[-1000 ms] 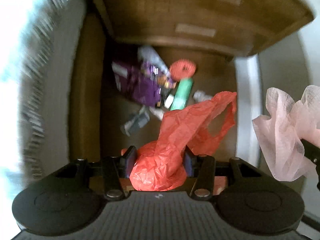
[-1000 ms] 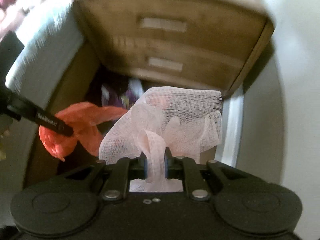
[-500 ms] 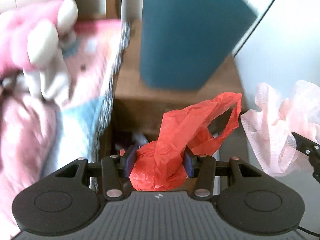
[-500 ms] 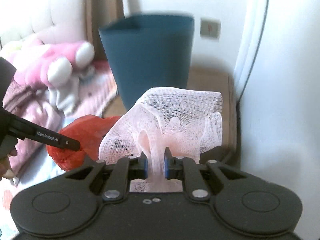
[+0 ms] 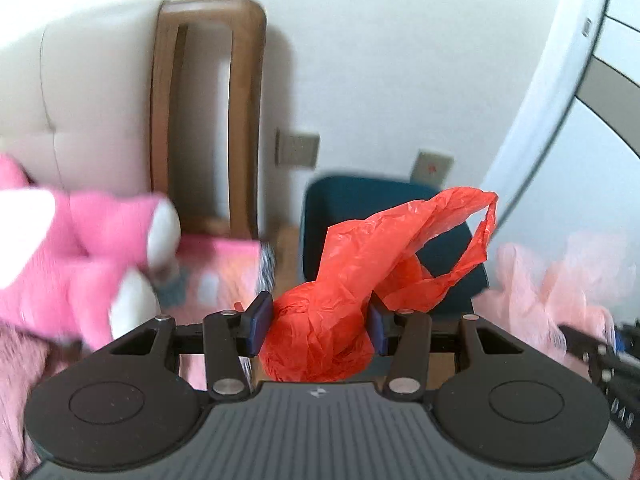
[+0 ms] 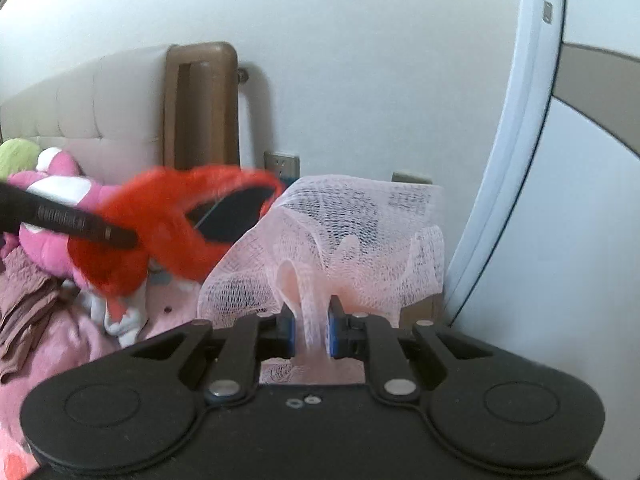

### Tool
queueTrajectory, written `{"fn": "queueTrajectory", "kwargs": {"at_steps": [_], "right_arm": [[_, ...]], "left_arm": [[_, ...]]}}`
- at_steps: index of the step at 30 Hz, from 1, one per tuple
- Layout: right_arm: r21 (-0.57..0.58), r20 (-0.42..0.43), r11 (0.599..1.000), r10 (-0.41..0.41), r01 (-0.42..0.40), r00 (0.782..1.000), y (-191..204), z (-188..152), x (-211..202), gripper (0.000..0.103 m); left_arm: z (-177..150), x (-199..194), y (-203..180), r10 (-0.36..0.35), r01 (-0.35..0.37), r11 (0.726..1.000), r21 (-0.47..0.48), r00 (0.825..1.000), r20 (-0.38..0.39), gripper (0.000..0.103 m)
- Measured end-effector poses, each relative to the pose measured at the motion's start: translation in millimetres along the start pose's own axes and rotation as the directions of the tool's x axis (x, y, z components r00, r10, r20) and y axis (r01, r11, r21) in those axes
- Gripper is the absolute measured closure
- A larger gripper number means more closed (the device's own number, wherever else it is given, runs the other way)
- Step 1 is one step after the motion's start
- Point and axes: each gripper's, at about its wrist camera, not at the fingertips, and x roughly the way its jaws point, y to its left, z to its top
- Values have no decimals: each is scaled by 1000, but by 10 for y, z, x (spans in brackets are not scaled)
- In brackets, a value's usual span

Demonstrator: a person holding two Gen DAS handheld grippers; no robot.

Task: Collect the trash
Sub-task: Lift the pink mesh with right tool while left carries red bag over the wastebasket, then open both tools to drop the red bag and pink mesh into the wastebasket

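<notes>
Transport step; your left gripper (image 5: pixel 316 322) clamps red bag (image 5: pixel 360 280), right gripper (image 6: pixel 312 330) pinches pink netting (image 6: pixel 340 232); next, judge release over blue bin (image 5: pixel 360 208) at twelve o'clock.

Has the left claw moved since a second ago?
Yes. The left claw, shut on the red bag, has come up: earlier it looked down past the wooden drawers at floor litter, now it faces the blue bin.

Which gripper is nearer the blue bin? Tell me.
Left, as far as the views show. The left gripper, holding the red bag, points straight at the bin just behind it. The right gripper, holding pink mesh, is off to the bin's right.
</notes>
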Motion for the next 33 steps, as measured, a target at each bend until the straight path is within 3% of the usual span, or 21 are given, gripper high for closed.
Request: {"fn": "queueTrajectory", "kwargs": {"at_steps": [5,10,16,20,33], "right_arm": [[-32,-4,999,-32,32,999,16,310,258,90],[-45,-64,997,-70,67,995,-11,439,555,90],[-61,-152,995,-90,81,984,-7,469,991,89],[-59,-197,994,-98,88,976,-21,431,1212,89],[-173,-267,984,-93,47,959,180,372,1589,80]], "left_arm": [[492,307,-122,-15,15,1000,-10,1000,3,55],[686,701,-278,-39,40,999,10,999,-37,55],[586,1151,-356,-31,33,999,15,991,-128,55],[479,1415,-371,19,-6,997,78,985,-170,55],[285,1803,-406,26,18,990,143,953,-300,54]]}}
